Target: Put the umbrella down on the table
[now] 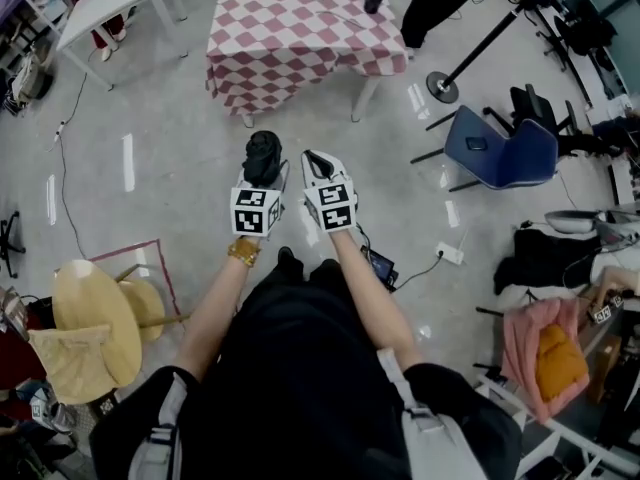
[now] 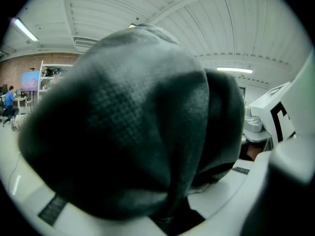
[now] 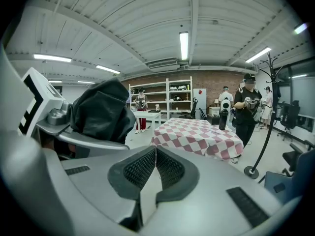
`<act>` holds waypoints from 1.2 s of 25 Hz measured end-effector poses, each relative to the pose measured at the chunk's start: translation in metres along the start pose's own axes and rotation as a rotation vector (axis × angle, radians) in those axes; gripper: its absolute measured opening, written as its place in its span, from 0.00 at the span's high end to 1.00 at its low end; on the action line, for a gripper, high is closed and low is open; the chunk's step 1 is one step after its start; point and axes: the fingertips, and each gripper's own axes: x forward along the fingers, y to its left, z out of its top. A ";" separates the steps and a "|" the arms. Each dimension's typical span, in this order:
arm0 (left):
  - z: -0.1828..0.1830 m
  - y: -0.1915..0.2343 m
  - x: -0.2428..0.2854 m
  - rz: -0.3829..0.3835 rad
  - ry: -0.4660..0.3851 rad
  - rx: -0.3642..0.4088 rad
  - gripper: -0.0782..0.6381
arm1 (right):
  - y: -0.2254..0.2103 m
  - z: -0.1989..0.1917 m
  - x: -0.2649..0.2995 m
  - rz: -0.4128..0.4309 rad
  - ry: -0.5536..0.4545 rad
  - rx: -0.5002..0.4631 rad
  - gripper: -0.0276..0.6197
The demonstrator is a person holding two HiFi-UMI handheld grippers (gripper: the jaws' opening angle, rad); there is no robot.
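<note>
We are standing on a grey floor (image 1: 180, 158), facing the checked tabletop (image 1: 300, 28). Our left tool (image 1: 262, 176) is clamping the umbrella (image 1: 264, 154), while our right tool (image 1: 318, 160) is hanging closed, empty.

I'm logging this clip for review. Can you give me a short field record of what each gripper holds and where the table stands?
left gripper: closed on the black folded fabric umbrella
right gripper: jaws together, nothing between them
table with red-and-white checked cloth: ahead of both grippers, across open floor
umbrella status: carried in the air, not yet on the table
</note>
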 end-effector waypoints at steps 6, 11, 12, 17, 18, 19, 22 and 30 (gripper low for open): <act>0.007 0.028 0.016 0.007 0.014 -0.008 0.66 | -0.003 0.004 0.028 0.000 0.026 0.021 0.93; 0.019 0.039 0.045 0.022 0.015 -0.004 0.66 | -0.021 0.009 0.053 0.012 0.020 0.028 0.93; 0.022 0.042 0.051 0.026 0.017 -0.001 0.66 | -0.026 0.011 0.059 0.017 0.018 0.027 0.93; 0.038 0.053 0.091 0.056 0.032 0.003 0.66 | -0.055 0.023 0.093 0.059 0.015 0.021 0.93; 0.042 0.053 0.100 0.061 0.035 0.000 0.66 | -0.063 0.027 0.099 0.066 0.014 0.021 0.93; 0.046 0.053 0.109 0.067 0.038 -0.002 0.66 | -0.071 0.030 0.104 0.073 0.012 0.021 0.93; 0.053 0.054 0.133 0.088 0.055 -0.010 0.66 | -0.092 0.037 0.121 0.100 0.010 0.027 0.93; 0.075 0.069 0.183 0.124 0.057 -0.031 0.66 | -0.113 0.052 0.158 0.159 0.014 0.005 0.93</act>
